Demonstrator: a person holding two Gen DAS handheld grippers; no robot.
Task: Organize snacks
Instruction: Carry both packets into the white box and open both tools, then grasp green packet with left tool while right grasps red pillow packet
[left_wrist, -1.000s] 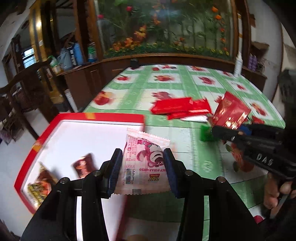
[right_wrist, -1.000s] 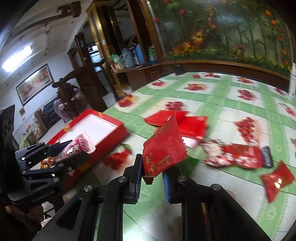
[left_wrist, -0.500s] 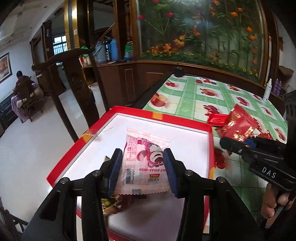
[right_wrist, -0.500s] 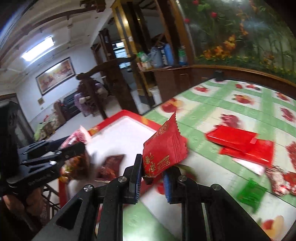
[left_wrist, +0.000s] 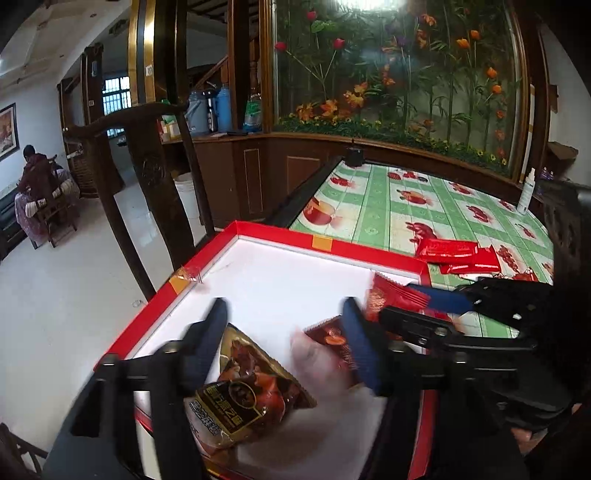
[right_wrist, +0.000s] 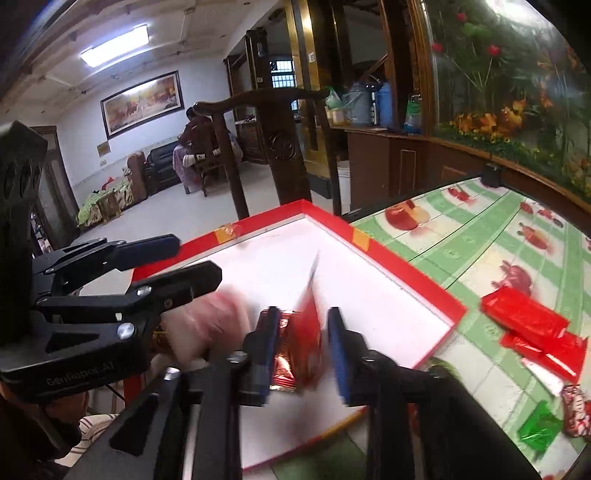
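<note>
Both hand-held grippers are over the red-rimmed, white-floored shallow box (left_wrist: 258, 236) at the near end of the bench (left_wrist: 388, 206), so this looks like the drop-off step. On the left, the left hand-held gripper (left_wrist: 284, 336) has its fingers spread wide, with nothing pinched; a blurred pale pink packet (left_wrist: 314, 354) sits between and below them, apparently tumbling loose into the box. Beside it lies a brown-and-gold foil snack pouch (left_wrist: 243, 391) with yellow lettering I can't make out, and a small dark red wrapped snack (left_wrist: 328, 336).

Moving right, the right hand-held gripper (right_wrist: 301, 339) is parted too, with the glossy red foil sachet (right_wrist: 306, 332) smeared between the fingers; whether it touches either finger I cannot tell.

Further right, on the green apple-print cloth, flat red packets (right_wrist: 532, 325), a green wrapper (right_wrist: 539, 430) and another red-white snack (right_wrist: 576, 406) await collection. The next move, I'd guess, calls for lifting clear and reaching for those.

Readable writing: "GenRobot.AI" on the left tool's body.
</note>
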